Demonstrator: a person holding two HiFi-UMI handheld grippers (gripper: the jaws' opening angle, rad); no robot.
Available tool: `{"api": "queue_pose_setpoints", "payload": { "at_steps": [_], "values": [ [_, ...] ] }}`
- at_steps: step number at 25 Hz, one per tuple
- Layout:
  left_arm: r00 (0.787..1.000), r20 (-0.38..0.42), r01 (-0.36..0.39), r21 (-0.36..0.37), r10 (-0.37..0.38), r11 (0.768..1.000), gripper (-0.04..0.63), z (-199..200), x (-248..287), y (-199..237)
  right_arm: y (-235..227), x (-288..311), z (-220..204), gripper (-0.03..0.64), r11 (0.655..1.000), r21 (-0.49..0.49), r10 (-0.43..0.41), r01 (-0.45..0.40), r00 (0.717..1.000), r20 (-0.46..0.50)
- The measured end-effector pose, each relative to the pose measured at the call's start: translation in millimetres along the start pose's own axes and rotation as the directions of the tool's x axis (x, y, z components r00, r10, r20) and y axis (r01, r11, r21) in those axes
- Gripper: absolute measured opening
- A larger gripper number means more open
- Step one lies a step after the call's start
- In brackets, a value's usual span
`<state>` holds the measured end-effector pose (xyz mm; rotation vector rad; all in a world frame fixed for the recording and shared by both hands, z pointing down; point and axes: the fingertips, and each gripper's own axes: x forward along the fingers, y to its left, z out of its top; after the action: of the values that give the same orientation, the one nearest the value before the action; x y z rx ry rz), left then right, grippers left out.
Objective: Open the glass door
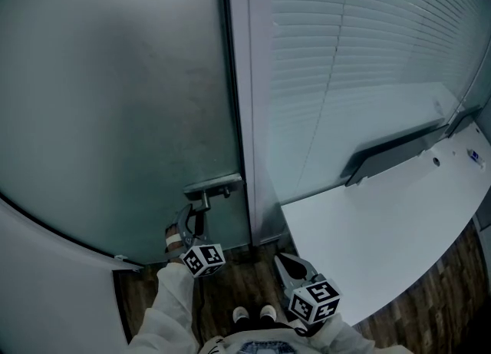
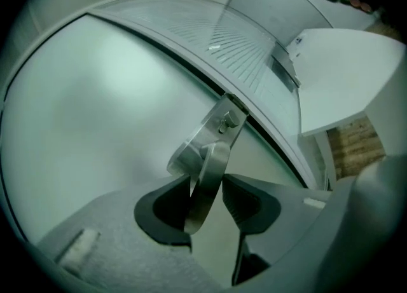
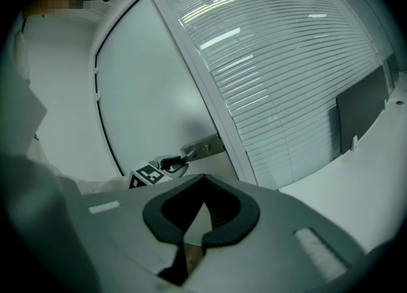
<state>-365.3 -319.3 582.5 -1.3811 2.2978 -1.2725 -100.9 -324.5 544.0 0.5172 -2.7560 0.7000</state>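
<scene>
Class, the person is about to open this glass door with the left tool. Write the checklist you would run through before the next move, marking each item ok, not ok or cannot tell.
1. Grip: the left tool has the door handle between its pads, and both seem to touch it: ok.
2. Other side: the right tool is shut, empty and held back from the door: ok.
3. Latch released: cannot tell; the glass door lies along its frame.
4. Door's front: the white desk stands right of the frame, not before the door: ok.
5. Which way the door swings: cannot tell.
</scene>
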Motion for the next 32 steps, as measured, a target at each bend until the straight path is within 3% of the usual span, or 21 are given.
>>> {"api": "queue_pose_setpoints", "payload": {
  "at_steps": [2,4,14,22,26,32],
  "values": [
    [1.000,0.017,0.025,-0.127,-0.023,0.992,0.156,-2.6,1.5,-3.5,-4.1,-3.7,-4.0,0.006,1.000,0.004,-0.001,0.001,1.000,-0.012],
    [0.999,0.027,0.030,-0.206,-0.025,0.978,0.160,-3.0,-0.2,-1.7,-3.8,-9.7,-4.2,0.006,1.000,0.000,0.006,-0.006,1.000,-0.021],
    [0.999,-0.004,0.035,-0.229,-0.037,0.973,0.166,0.6,-10.4,0.2,-14.3,-27.7,-12.2,0.006,1.000,0.005,0.021,-0.021,0.999,-0.044],
    [0.999,-0.025,0.029,-0.193,-0.034,0.981,0.164,-3.0,-38.0,-9.4,-10.5,-33.7,-23.2,0.006,0.999,0.032,0.044,-0.043,0.998,-0.038],
    [0.999,-0.048,0.009,-0.088,-0.013,0.996,0.156,-5.6,-60.1,-11.4,-0.2,-34.9,-29.1,0.006,0.997,0.035,0.068,-0.067,0.997,-0.036],
    [0.998,-0.058,0.000,0.024,0.001,1.000,0.149,-6.7,-86.9,-15.6,6.6,-35.6,-33.3,0.006,0.995,0.047,0.085,-0.084,0.996,-0.034]
  ]
}}
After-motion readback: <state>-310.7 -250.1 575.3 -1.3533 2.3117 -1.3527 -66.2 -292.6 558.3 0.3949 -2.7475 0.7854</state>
